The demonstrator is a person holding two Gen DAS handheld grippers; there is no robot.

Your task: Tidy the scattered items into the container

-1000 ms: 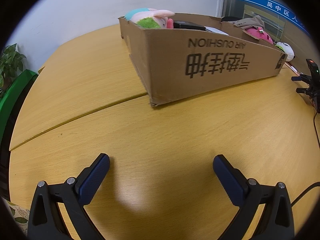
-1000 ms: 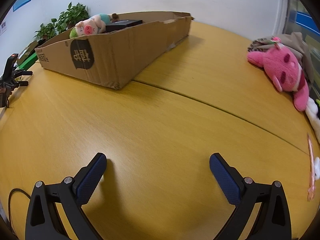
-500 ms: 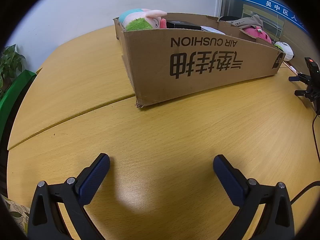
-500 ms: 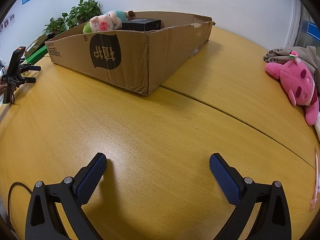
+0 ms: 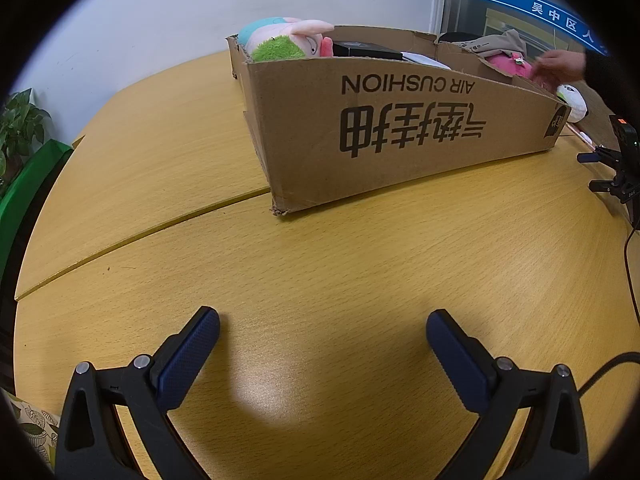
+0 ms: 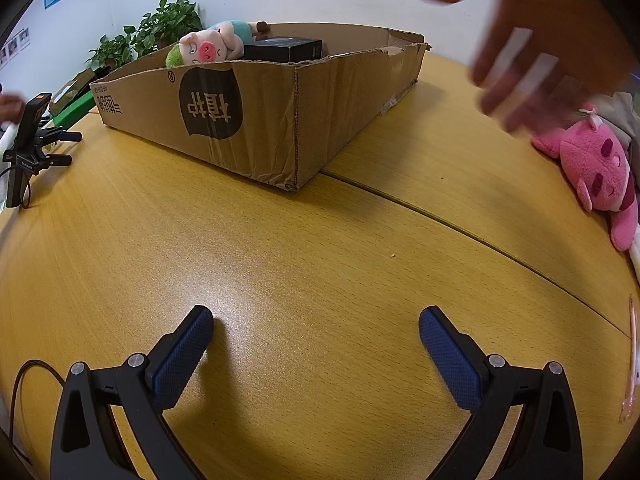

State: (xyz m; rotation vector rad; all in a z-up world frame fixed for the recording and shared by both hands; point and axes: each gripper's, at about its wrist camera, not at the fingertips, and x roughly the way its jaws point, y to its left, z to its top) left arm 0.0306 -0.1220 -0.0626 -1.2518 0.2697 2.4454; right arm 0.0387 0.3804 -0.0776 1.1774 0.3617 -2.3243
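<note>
A long cardboard box [image 5: 400,132] [image 6: 260,120] stands on the wooden table [image 5: 320,264]. Inside it lie a pig plush [image 6: 208,46] [image 5: 288,40] and a black box [image 6: 284,48] [image 5: 366,50]. A pink plush [image 6: 596,172] [image 5: 510,65] lies on the table outside the box, to its right. A bare hand [image 6: 532,40] [image 5: 560,66] hovers blurred above that pink plush. My left gripper [image 5: 322,330] stands open over bare table, well short of the box. My right gripper [image 6: 316,326] is open too, with nothing between its fingers.
A black camera on a small stand [image 6: 28,136] [image 5: 622,160] sits at the table's edge with a cable. Potted plants [image 6: 148,36] stand behind the box. A white plush [image 5: 574,100] and a thin pink strip [image 6: 631,360] lie near the pink plush.
A hand has come into view over the pink plush. Both views have swung sideways, so the box sits further right in each frame. Both grippers stay open.
</note>
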